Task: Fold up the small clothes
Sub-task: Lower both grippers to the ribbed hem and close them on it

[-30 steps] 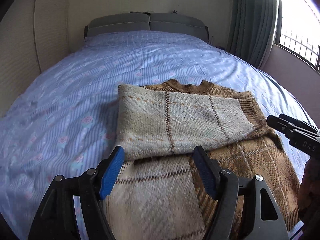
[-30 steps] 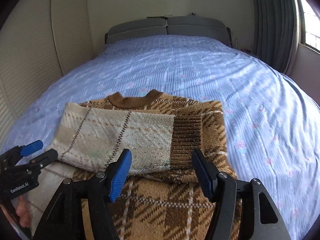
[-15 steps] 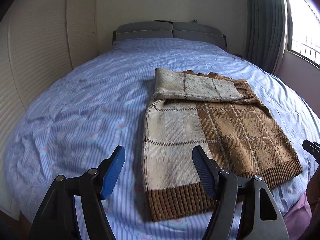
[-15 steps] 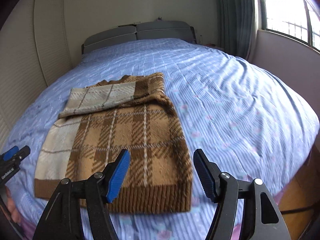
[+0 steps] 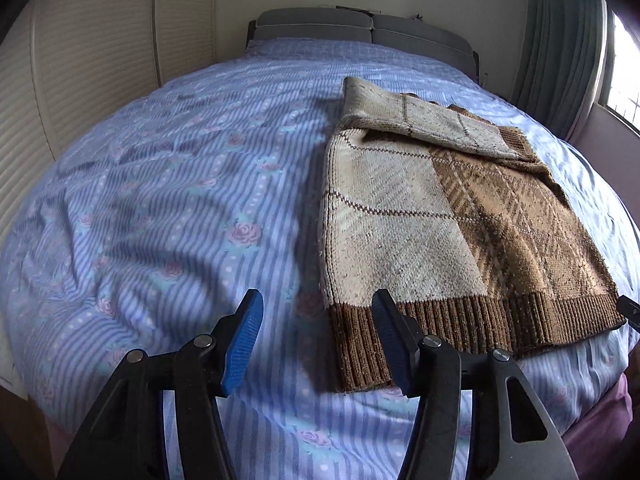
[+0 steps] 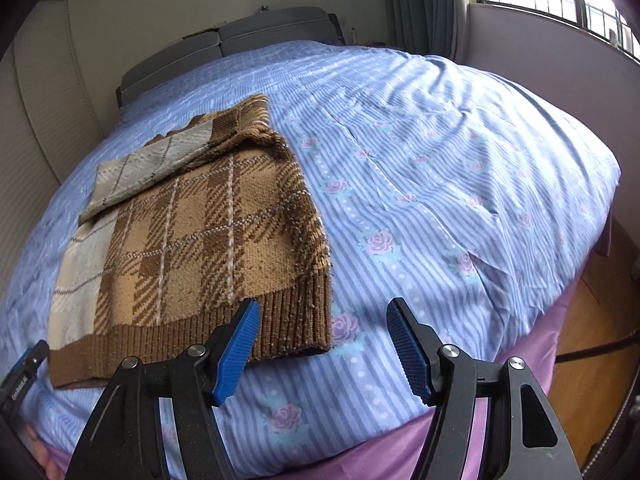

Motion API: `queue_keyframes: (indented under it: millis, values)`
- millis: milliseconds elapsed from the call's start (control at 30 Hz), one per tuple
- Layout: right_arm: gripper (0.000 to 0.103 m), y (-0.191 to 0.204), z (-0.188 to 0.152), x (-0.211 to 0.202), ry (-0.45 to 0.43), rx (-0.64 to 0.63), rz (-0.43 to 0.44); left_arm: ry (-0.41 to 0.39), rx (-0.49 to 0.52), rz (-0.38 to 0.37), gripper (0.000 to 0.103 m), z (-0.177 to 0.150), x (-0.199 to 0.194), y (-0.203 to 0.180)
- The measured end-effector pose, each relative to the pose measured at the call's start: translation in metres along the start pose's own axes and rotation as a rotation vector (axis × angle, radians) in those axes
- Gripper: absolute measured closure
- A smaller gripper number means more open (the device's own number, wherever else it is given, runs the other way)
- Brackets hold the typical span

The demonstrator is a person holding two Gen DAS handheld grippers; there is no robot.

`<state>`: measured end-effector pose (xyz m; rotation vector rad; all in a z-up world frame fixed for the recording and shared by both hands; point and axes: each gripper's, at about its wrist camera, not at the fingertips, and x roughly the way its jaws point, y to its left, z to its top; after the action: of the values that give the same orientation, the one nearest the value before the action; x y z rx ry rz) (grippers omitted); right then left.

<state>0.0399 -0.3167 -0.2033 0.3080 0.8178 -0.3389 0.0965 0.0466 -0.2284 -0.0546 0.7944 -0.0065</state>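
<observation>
Left wrist: gripper [image 5: 316, 338] open over sweater [image 5: 452, 220] hem corner

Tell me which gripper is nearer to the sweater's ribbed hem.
Both are close, so this is hedged: probably the left gripper, open, with its right finger over the ribbed hem at the near left corner. The right gripper, open, mostly spans bedsheet beside the right corner.

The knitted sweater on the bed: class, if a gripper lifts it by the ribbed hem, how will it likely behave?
The sweater is thick knit lying limp, so it would probably sag and drape. Its folded sleeve rests loose on top and may slide off. The coarse ribbed hem should grip well.
</observation>
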Motion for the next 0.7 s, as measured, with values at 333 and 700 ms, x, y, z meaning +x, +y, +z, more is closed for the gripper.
queue_keyframes:
  millis: [333, 700]
  values:
    - [0.038, -0.003, -0.002, 0.014, 0.060, 0.012, 0.031, 0.077, -0.053, -0.068, 0.054, -0.010, 0.012, 0.004]
    - [0.051, -0.004, -0.001, 0.019, 0.079, 0.014, 0.072, 0.128, -0.070, -0.152, 0.083, -0.017, 0.014, -0.004]
